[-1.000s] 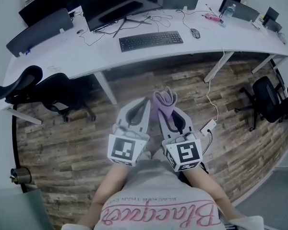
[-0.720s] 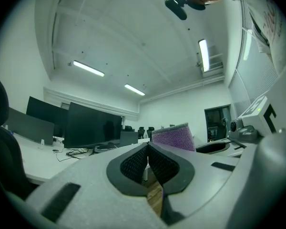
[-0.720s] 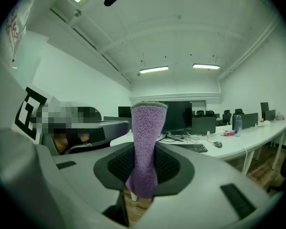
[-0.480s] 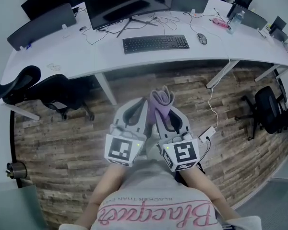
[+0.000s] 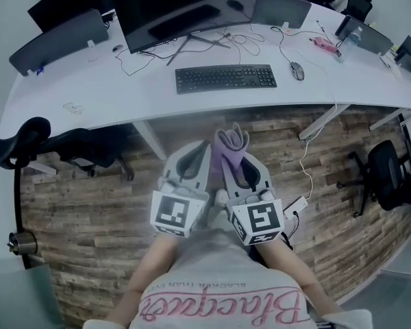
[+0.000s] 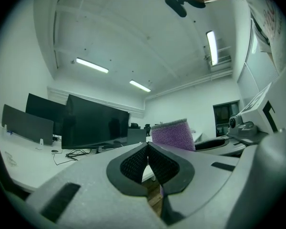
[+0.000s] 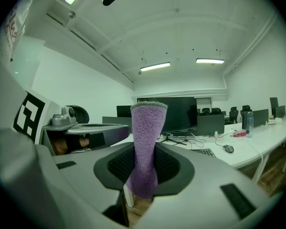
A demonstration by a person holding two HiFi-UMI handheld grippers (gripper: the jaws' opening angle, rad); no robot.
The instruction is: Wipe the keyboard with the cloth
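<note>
A black keyboard [image 5: 226, 78] lies on the long white desk [image 5: 123, 88], in front of a dark monitor [image 5: 171, 9]. Both grippers are held side by side above the wooden floor, short of the desk. My right gripper [image 5: 234, 157] is shut on a folded purple cloth [image 5: 231, 146] that stands up from between its jaws; in the right gripper view the cloth [image 7: 145, 147] fills the middle. My left gripper [image 5: 200, 155] is shut with nothing in it; in the left gripper view its jaws meet, and the cloth [image 6: 172, 134] shows just beyond.
A mouse [image 5: 298, 70] lies right of the keyboard, with cables [image 5: 243, 43] behind. Black office chairs stand at the left [image 5: 27, 139] and right [image 5: 390, 173]. A power strip [image 5: 294, 204] lies on the floor. A water bottle [image 5: 349, 36] stands at the desk's right end.
The desk and keyboard have drawn nearer and lower in the head view. The two grippers keep their pose, the right one still shut on the cloth.
</note>
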